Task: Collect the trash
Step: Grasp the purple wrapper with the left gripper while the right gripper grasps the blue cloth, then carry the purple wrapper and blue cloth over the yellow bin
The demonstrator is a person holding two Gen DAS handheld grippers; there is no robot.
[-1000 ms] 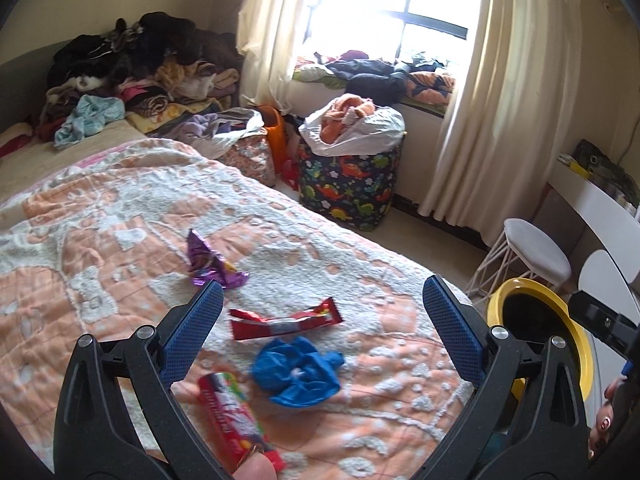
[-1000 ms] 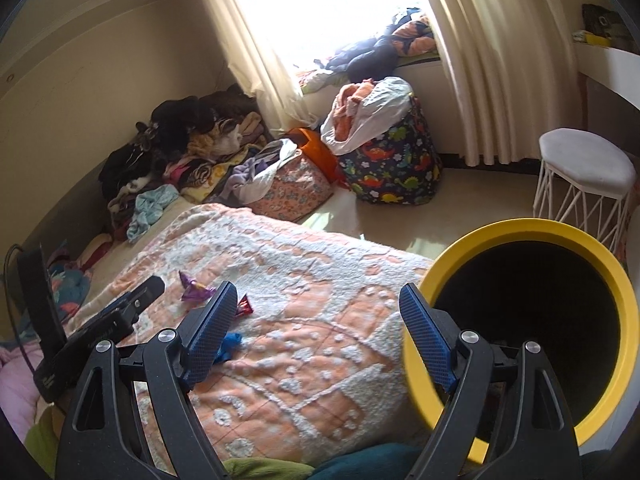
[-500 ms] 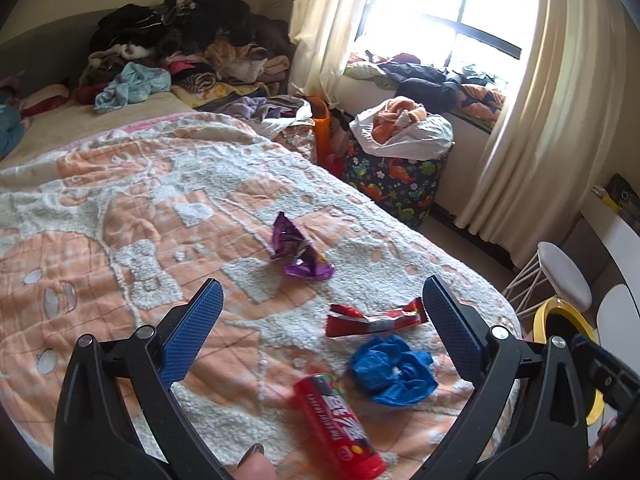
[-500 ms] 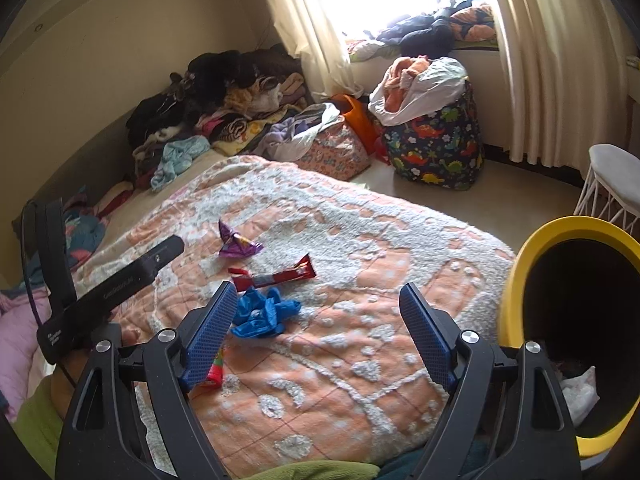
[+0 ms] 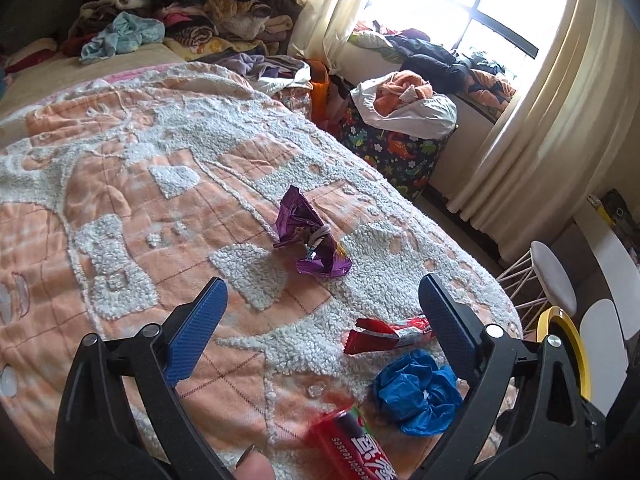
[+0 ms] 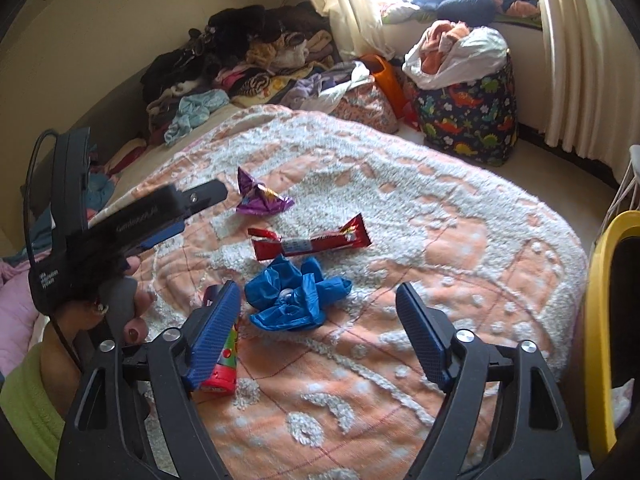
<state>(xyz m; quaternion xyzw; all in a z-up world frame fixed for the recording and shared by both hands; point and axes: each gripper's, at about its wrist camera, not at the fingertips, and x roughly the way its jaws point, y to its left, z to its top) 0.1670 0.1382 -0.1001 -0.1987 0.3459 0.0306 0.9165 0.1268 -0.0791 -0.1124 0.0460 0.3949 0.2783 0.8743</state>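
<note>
Four bits of trash lie on the orange-and-white bedspread [image 5: 120,208]: a purple wrapper [image 5: 310,240] [image 6: 260,196], a red wrapper [image 5: 388,334] [image 6: 312,240], a crumpled blue plastic wad [image 5: 416,394] [image 6: 296,296] and a red candy tube [image 5: 356,448] [image 6: 224,360]. My left gripper [image 5: 320,292] hovers over the bedspread just short of the purple wrapper. Its jaws are wide and closing, with nothing between them. It also shows in the right wrist view [image 6: 160,216]. My right gripper [image 6: 318,300] hangs above the blue wad. Its jaws are closing too, and the pads touch nothing.
A yellow-rimmed bin [image 6: 600,320] [image 5: 564,356] stands off the bed's right edge. Beyond the bed are a dinosaur-print laundry bag [image 6: 468,116], a pile of clothes [image 6: 240,52], a white stool [image 5: 552,276] and curtains [image 5: 532,120].
Both views have swung left, away from the yellow bin and onto the bedspread, and have come lower and closer to the trash. Both pairs of jaws look slightly narrower.
</note>
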